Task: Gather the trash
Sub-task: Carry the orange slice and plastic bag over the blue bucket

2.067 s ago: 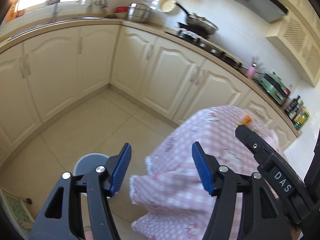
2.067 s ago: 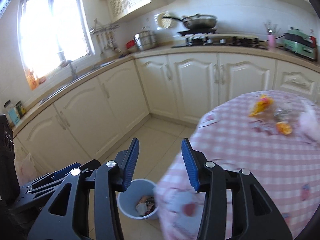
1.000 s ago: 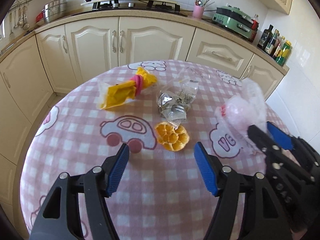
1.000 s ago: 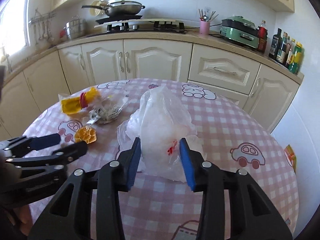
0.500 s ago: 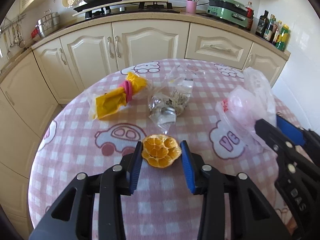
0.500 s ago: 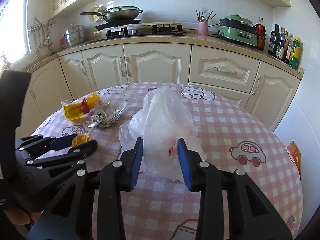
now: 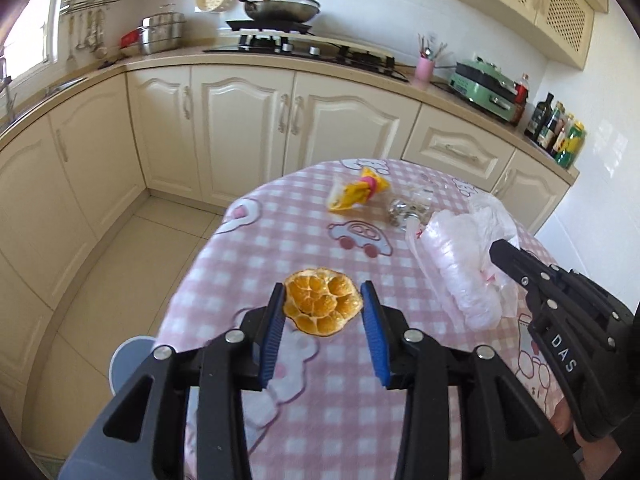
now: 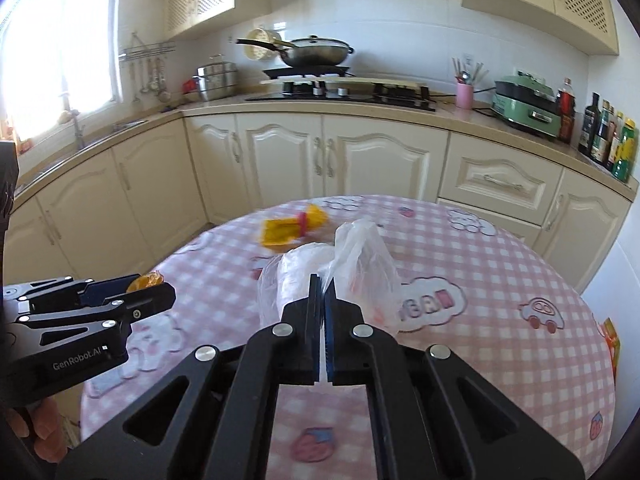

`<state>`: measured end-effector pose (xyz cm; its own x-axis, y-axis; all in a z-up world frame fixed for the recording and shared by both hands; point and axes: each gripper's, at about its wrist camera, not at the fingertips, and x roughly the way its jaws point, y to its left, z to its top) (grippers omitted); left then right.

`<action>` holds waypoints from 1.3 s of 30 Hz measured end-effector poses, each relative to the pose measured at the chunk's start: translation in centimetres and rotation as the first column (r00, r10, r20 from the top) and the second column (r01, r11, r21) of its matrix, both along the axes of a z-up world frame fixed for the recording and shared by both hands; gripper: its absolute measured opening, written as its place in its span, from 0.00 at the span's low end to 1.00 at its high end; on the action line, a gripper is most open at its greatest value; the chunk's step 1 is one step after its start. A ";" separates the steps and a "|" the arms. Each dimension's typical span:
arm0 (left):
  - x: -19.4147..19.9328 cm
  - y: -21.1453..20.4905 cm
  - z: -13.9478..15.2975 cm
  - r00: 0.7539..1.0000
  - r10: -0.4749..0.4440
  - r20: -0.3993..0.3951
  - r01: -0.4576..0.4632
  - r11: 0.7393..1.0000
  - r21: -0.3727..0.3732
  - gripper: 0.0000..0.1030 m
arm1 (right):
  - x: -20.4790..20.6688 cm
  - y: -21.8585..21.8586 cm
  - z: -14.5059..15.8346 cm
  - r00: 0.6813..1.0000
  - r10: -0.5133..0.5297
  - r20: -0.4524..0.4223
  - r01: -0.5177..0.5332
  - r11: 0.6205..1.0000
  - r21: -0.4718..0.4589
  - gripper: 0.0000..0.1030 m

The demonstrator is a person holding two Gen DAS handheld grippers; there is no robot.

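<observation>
My left gripper (image 7: 323,300) is shut on an orange peel (image 7: 322,307) and holds it above the pink checked tablecloth (image 7: 288,240). My right gripper (image 8: 320,286) is shut on a clear plastic bag (image 8: 352,264), lifted off the table; the bag also shows in the left wrist view (image 7: 464,264). A yellow wrapper (image 7: 358,192) and a crumpled clear wrapper (image 7: 408,206) lie on the far part of the table. A pale blue trash bin (image 7: 128,364) stands on the floor, at the table's left edge.
Cream kitchen cabinets (image 7: 240,128) run along the back and left. A stove with a wok (image 7: 280,8), a pink cup (image 7: 424,68), a green appliance (image 7: 484,84) and bottles (image 7: 560,136) stand on the counter. Tiled floor (image 7: 120,272) lies left of the table.
My left gripper has closed on the orange peel and lifted it back toward the table's left edge. My right gripper has shut on the plastic bag and raised it.
</observation>
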<state>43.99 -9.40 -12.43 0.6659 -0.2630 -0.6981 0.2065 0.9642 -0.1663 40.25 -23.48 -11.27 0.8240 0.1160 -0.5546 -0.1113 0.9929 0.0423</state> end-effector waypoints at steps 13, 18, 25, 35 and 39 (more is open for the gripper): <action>-5.2 12.9 1.3 0.984 0.176 0.027 -0.175 0.984 -0.038 0.36 | -1.8 12.2 2.3 0.975 0.222 -0.009 -0.220 0.971 0.088 0.01; -6.0 18.9 -0.1 0.965 0.264 0.007 -0.263 0.964 -0.038 0.35 | -1.1 18.9 0.9 0.948 0.315 -0.046 -0.310 0.946 0.090 0.01; -5.7 27.6 -4.3 0.924 0.375 -0.067 -0.378 0.925 -0.039 0.35 | 0.7 28.5 -3.0 0.902 0.409 -0.137 -0.402 0.912 0.080 0.01; -3.4 36.1 -12.2 0.866 0.457 -0.203 -0.474 0.879 -0.045 0.35 | 4.7 37.3 -11.3 0.843 0.448 -0.298 -0.451 0.890 0.064 0.01; -2.3 37.8 -14.5 0.852 0.469 -0.234 -0.489 0.872 -0.029 0.35 | 6.2 39.4 -13.4 0.824 0.465 -0.322 -0.469 0.880 0.071 0.05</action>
